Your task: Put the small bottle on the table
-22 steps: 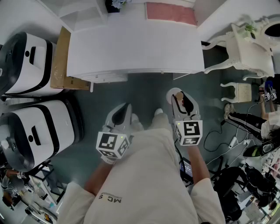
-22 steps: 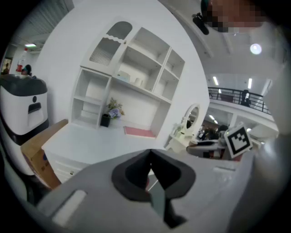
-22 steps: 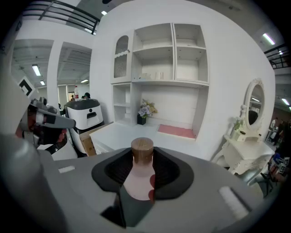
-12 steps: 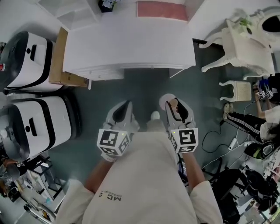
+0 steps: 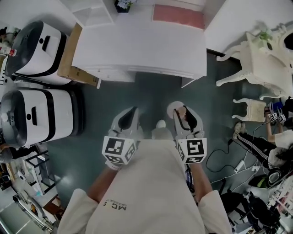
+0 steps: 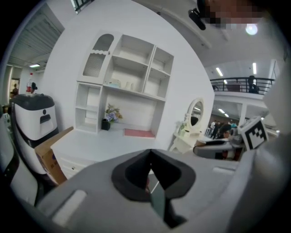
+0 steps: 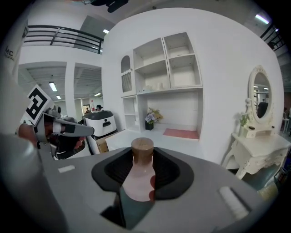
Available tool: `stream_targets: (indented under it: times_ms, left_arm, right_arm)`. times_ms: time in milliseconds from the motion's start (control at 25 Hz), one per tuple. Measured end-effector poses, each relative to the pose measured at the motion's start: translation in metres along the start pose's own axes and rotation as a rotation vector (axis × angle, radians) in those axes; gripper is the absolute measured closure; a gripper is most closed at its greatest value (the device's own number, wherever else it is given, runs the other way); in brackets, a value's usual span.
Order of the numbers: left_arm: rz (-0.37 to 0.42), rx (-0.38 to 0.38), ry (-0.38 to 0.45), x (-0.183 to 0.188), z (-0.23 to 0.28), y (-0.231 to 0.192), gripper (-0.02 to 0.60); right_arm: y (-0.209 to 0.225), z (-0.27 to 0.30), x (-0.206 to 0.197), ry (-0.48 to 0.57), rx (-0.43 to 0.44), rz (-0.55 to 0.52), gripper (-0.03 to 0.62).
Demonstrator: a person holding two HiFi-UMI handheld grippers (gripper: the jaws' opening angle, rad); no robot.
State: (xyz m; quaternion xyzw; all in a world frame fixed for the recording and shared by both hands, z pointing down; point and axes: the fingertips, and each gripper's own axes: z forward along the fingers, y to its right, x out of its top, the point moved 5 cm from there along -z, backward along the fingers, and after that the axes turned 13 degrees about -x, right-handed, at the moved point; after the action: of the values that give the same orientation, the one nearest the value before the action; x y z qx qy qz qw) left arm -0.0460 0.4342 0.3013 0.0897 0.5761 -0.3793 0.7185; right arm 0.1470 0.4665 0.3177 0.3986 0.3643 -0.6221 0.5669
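Note:
In the right gripper view a small pale pink bottle [image 7: 137, 182] with a brown cork-like cap stands upright between the dark pads of my right gripper [image 7: 142, 160], which is shut on it. In the head view the right gripper [image 5: 184, 115] is held in front of my body over the dark floor, short of the white table [image 5: 137, 45]. My left gripper [image 5: 128, 119] hangs beside it at the same height. Its jaws [image 6: 150, 178] are shut with nothing between them.
Two white-and-black machines [image 5: 39, 119] [image 5: 39, 55] and a cardboard box [image 5: 68, 61] stand left of the table. A pink mat [image 5: 178, 16] and a flower pot [image 5: 122, 4] sit at the table's back. An ornate white dresser [image 5: 270, 52] and stool [image 5: 249, 109] stand right, with cables [image 5: 229, 151] on the floor.
The right gripper with the bottle has drawn slightly inward towards my body. The left gripper has barely moved. The head view has swung, so the table looks tilted.

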Motion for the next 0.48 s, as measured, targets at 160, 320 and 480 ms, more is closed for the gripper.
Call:
stream_targets:
  times_ms: [160, 320, 480]
  left_arm:
    - [-0.006, 0.045, 0.012, -0.005, 0.009, 0.012, 0.583]
    - [-0.022, 0.07, 0.016, -0.004, 0.015, 0.015, 0.583]
    - [-0.034, 0.075, 0.019, 0.004, 0.029, -0.007, 0.583]
  right_arm:
    - [0.015, 0.008, -0.001, 0.004, 0.044, -0.017, 0.456]
    - [0.023, 0.017, 0.006, 0.007, 0.067, -0.032, 0.456]
    - [0.023, 0.044, 0.017, 0.006, 0.081, -0.033, 0.456]
